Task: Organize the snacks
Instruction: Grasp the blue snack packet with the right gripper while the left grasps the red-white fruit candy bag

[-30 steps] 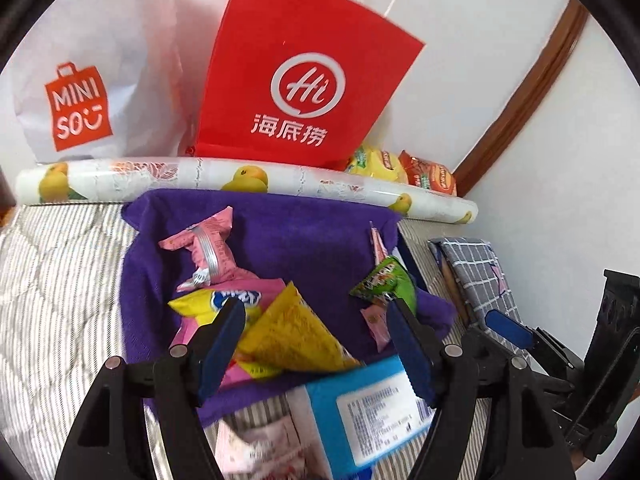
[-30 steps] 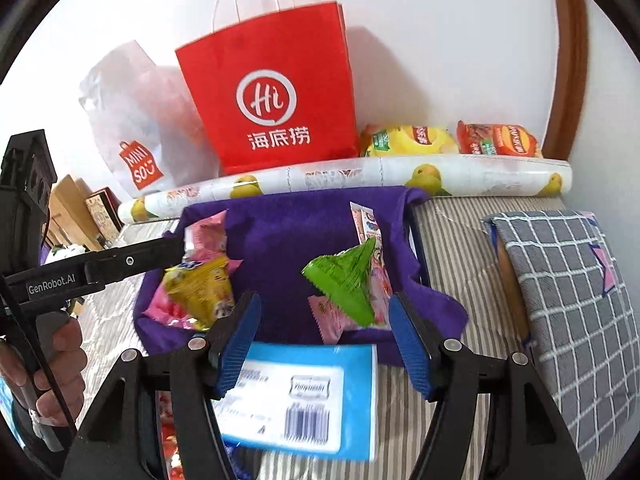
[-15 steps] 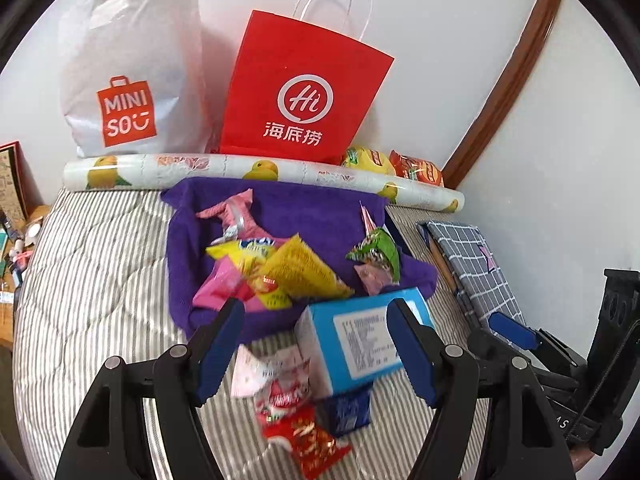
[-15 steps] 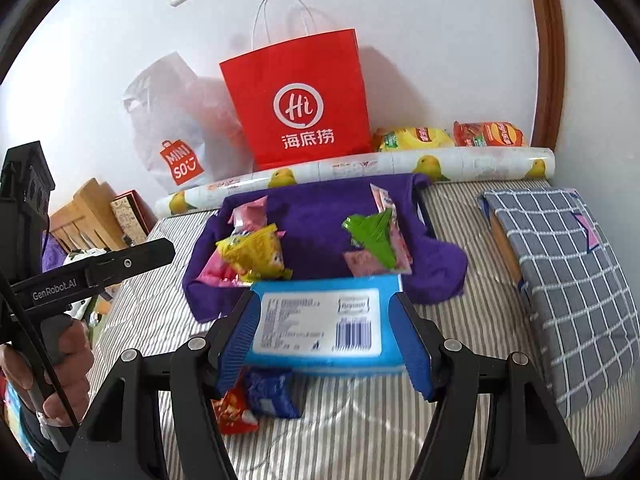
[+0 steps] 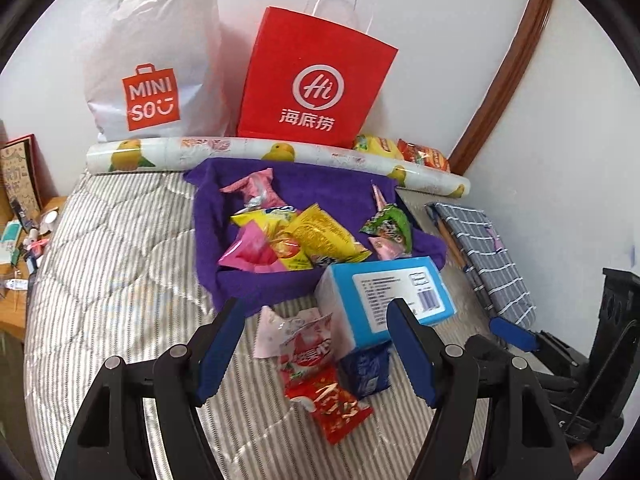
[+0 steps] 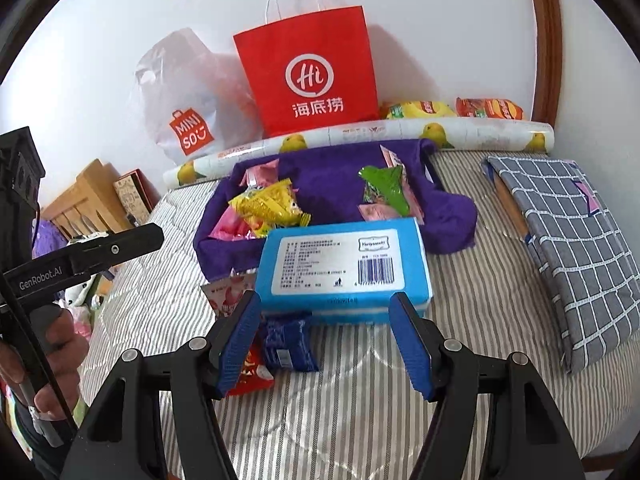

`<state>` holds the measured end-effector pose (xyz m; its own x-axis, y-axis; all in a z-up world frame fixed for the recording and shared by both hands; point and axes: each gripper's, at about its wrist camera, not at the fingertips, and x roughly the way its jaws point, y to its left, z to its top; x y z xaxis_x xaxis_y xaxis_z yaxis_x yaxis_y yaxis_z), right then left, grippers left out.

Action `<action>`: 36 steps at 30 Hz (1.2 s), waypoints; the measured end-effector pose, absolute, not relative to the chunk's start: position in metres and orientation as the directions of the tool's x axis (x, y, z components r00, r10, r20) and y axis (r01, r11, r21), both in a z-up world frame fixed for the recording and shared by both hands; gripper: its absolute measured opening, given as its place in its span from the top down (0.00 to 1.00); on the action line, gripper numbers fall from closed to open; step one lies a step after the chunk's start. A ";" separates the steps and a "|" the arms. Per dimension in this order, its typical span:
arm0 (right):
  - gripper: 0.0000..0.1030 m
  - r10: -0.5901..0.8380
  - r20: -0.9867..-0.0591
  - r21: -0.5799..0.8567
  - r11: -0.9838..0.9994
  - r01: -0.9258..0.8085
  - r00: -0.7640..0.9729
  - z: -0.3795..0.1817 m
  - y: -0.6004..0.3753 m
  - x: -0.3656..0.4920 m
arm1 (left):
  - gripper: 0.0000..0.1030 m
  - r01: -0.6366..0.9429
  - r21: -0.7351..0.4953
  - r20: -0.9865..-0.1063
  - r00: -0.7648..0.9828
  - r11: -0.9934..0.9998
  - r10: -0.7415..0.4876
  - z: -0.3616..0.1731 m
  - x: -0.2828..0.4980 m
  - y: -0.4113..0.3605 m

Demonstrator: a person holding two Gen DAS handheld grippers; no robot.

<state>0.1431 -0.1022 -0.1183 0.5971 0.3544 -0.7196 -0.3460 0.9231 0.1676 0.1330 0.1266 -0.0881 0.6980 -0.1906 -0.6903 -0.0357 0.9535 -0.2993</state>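
Over the last second both grippers had drawn back from the purple cloth-lined tray [image 5: 256,288], so that snacks lying in front of it, out of frame a moment earlier, came into sight. The left gripper [image 5: 314,350] hung with its jaws spread wide and nothing between them, above the striped bedcover [image 5: 120,280]; the right gripper [image 6: 326,340] was likewise wide open and empty, just short of the blue box [image 6: 344,264]. That box lay on the bedcover against the tray's front edge, label up. Beside and partly under it sat 3 loose packets: a pink-and-white packet [image 5: 298,338], a red packet [image 5: 334,406] and a dark blue packet [image 5: 366,368]. Inside the tray lay the snacks apparently sorted already: yellow packets [image 5: 320,234] and pink ones on the left, a green packet [image 6: 386,188] on the right. I judged that the pull-back marked the gap between 2 picks: roughly half the snacks were in, and the 4 items outside remained. The blue packet, nearest the right gripper's left finger, looked the easiest next grab, though the box overhanging it could be nudged.
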 end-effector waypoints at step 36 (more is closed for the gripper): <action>0.44 0.353 -0.829 0.153 0.890 -0.430 0.435 -0.216 -0.048 0.163 | 0.30 -0.165 -0.286 -0.735 0.670 0.944 -0.105 -0.132 0.110 0.156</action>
<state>0.1630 -0.0484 -0.2161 0.4345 0.3530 -0.8286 -0.4302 0.8896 0.1534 0.1103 0.1559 -0.1325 0.6704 -0.1048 -0.7346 -0.1654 0.9440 -0.2856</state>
